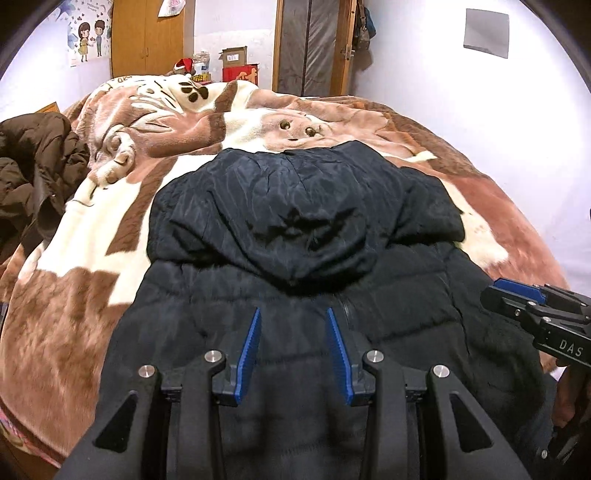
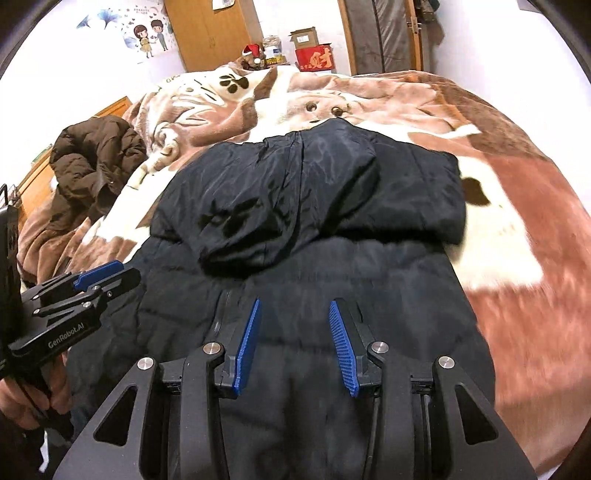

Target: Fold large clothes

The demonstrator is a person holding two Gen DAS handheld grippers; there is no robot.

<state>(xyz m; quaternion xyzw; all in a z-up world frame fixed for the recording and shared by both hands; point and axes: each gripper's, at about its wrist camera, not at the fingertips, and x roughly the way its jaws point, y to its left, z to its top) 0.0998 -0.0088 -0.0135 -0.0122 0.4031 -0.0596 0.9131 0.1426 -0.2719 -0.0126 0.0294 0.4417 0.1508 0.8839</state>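
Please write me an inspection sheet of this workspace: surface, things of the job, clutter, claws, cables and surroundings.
Surface: bed covered by a brown and cream animal-print blanket.
Job's things: black padded jacket lies flat on the blanket, its hood laid back over the body.
Clutter: brown jacket heaped on the bed's far left side.
Claws: left claw open above the black jacket, nothing between its pads; right claw open, also empty.
Cables: a black cable runs along the right claw's own body.
Surroundings: wooden wardrobe, cartoon poster, red cardboard box, door.
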